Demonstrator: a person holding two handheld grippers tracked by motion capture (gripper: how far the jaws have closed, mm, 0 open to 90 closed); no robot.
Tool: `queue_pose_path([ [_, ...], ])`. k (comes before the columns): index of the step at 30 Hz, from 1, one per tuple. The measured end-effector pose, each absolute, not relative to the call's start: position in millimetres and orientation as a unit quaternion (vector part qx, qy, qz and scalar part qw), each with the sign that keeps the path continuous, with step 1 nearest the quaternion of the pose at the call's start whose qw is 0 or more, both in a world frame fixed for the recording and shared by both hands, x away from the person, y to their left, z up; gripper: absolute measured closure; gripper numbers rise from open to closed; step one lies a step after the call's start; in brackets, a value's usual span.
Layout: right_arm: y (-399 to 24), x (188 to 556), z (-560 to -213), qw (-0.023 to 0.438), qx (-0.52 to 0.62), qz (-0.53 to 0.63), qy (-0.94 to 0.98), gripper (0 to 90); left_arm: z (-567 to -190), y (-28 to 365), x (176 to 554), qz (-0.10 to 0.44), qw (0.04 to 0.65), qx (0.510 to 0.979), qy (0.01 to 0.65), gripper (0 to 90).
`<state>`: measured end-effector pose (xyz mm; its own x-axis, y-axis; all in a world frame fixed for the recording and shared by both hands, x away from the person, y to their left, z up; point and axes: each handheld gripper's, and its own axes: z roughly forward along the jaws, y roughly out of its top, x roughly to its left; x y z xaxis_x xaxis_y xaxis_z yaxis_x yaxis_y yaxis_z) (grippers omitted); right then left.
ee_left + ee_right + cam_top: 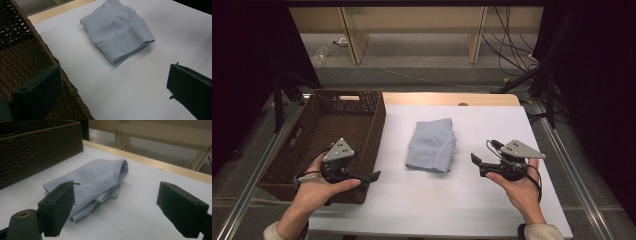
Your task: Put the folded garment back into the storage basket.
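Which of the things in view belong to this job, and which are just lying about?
In the job:
folded pale blue knit garment
brown woven wicker basket
left tongs, open
right tongs, open

Lying about:
clear plastic bottle on the floor
black cables on the floor

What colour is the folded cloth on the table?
Pale blue-grey folded knit cloth, with a ribbed band; clearest in the left gripper view.

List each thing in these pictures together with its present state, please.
Light blue folded garment: folded, flat on the white table cover, untouched.
Brown wicker basket: upright, nothing seen inside.
Left tongs: open, holding nothing, at the basket's near corner.
Right tongs: open, holding nothing, right of the garment.
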<state>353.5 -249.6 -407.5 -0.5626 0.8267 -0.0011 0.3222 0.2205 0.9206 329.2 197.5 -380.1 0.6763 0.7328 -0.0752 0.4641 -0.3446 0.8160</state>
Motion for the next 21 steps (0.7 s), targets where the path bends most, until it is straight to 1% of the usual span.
queue_pose_path([
  [6,-241.2,361.6,-404.7,0.267,0.398,0.474,0.739,15.2,-379.7,196.4,328.6,0.153,0.436,0.806,0.370,0.0],
  [21,-226.0,376.2,-396.7,0.267,0.389,0.474,0.743,11.5,-378.3,197.7,328.3,0.156,0.437,0.805,0.371,0.0],
])
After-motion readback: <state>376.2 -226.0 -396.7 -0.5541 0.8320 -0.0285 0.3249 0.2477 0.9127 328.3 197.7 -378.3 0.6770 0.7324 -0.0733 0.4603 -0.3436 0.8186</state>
